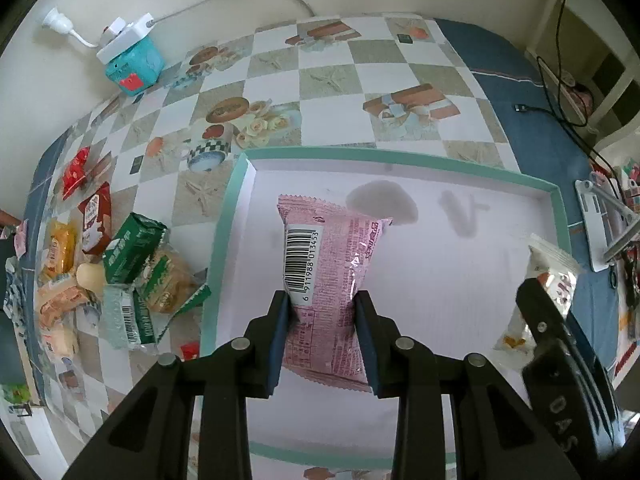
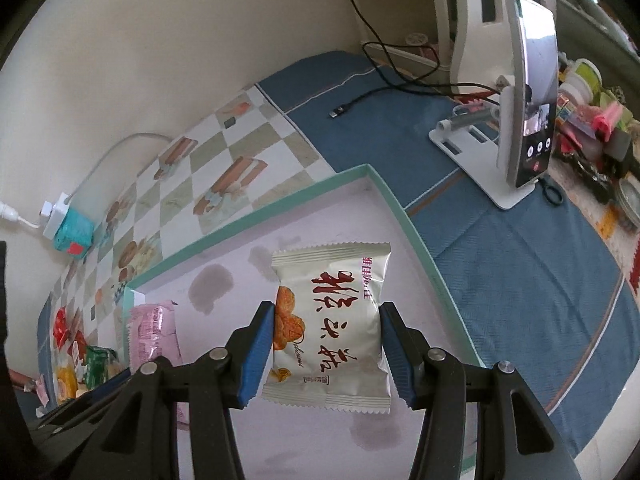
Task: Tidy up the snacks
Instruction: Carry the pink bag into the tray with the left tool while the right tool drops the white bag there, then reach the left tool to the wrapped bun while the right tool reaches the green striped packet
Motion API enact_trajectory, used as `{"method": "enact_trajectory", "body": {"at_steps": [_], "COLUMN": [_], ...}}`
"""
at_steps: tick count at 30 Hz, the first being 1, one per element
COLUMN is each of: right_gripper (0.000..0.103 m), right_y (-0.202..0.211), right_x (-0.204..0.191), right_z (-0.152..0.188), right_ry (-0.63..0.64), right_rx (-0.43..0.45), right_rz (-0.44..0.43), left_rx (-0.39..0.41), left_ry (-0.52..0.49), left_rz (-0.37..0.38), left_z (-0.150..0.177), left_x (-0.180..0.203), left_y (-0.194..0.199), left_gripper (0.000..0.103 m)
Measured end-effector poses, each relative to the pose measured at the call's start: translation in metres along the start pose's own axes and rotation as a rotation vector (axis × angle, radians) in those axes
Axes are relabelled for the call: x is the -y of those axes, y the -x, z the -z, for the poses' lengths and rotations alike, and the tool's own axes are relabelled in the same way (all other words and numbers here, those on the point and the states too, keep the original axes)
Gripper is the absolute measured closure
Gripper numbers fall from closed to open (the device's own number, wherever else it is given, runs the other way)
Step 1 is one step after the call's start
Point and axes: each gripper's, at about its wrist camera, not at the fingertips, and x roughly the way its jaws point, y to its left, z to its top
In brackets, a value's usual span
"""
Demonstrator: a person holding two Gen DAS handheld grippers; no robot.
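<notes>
I had my left gripper point(image 1: 322, 316) clamped on the pink packet point(image 1: 332, 280) and my right gripper point(image 2: 326, 332) on the white packet point(image 2: 332, 320), both over the empty tray point(image 1: 400, 160), snack pile point(image 1: 104, 272) at frame left unsorted.

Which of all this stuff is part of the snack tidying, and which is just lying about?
Part of the job: pink packet in left gripper; white packet in right gripper; tray; snack pile.

Lying about: phone on stand; black cable; power strip; teal box.
</notes>
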Motion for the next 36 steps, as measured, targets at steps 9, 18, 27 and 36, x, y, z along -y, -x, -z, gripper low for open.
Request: {"method": "enact_trajectory", "body": {"at_steps": [9,18,27,36], "right_gripper": [0.046,0.045,0.033,0.023], "right_y": [0.007,0.016,0.023,0.028], "right_x": [0.003,-0.013,-0.053,-0.093], "right_z": [-0.003,-0.002,0.011,0.037], "right_ry": [-0.003,0.036,0.163,0.292], "right_rx": [0.014,0.021,0.024,0.007], "right_rz": [-0.013,-0.024,-0.014,-0.029], "left_rx": [0.019,0.062,0.126,0.127], "left_ry": [0.025,0.07,0.202,0.375], "left_rz": [-0.004,0.01,-0.005,-0.086], "left_z": [-0.004,-0.006,0.003,0.034], "left_x": [-0.005,-0.025,-0.088,-0.182], "left_y": [0.002,0.014,0.023,0.015], "left_gripper": [0.067,0.054,0.019,0.006]}}
